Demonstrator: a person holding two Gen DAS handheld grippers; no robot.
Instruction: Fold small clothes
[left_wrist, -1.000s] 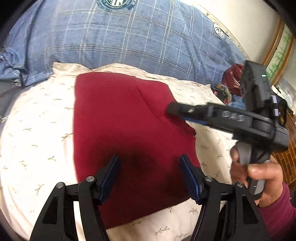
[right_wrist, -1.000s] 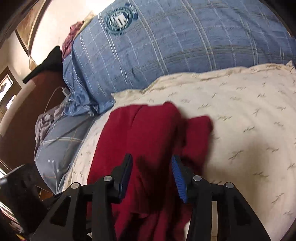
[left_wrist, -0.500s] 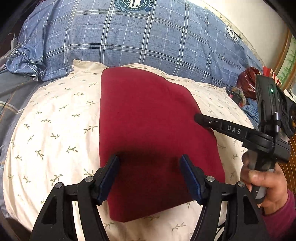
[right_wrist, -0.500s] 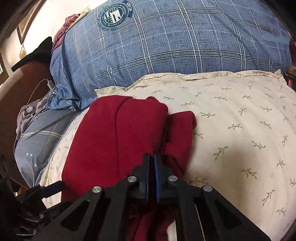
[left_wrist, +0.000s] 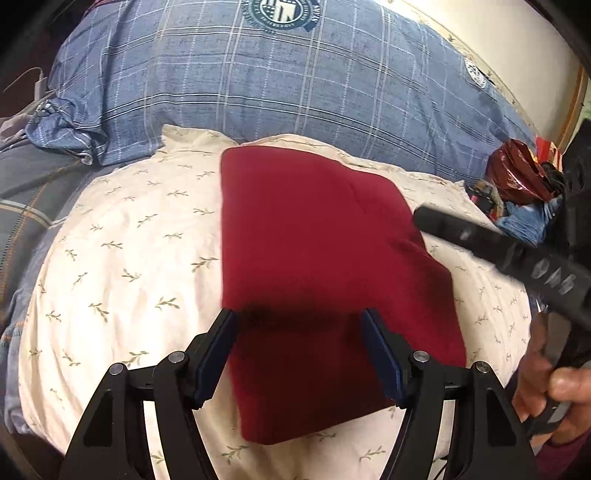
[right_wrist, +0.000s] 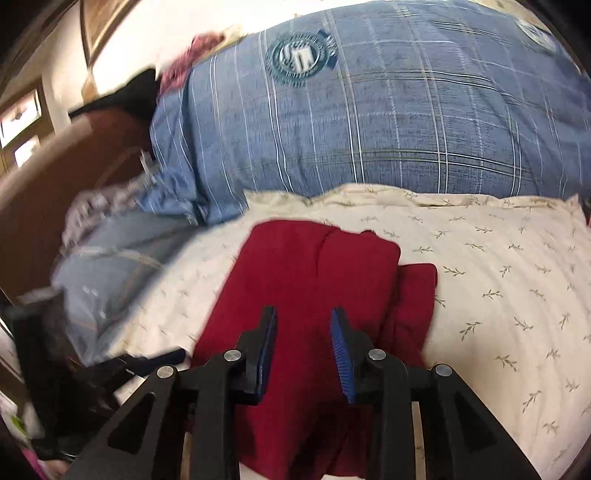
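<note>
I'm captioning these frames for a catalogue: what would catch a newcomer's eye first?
The dark red folded garment, lying in the middle of the cream leaf-print pillow. Behind them rises a big blue plaid cushion with a round crest.

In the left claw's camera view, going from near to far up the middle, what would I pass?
Left claw → folded red garment → cream leaf-print pillow → blue plaid pillow → its round crest.
</note>
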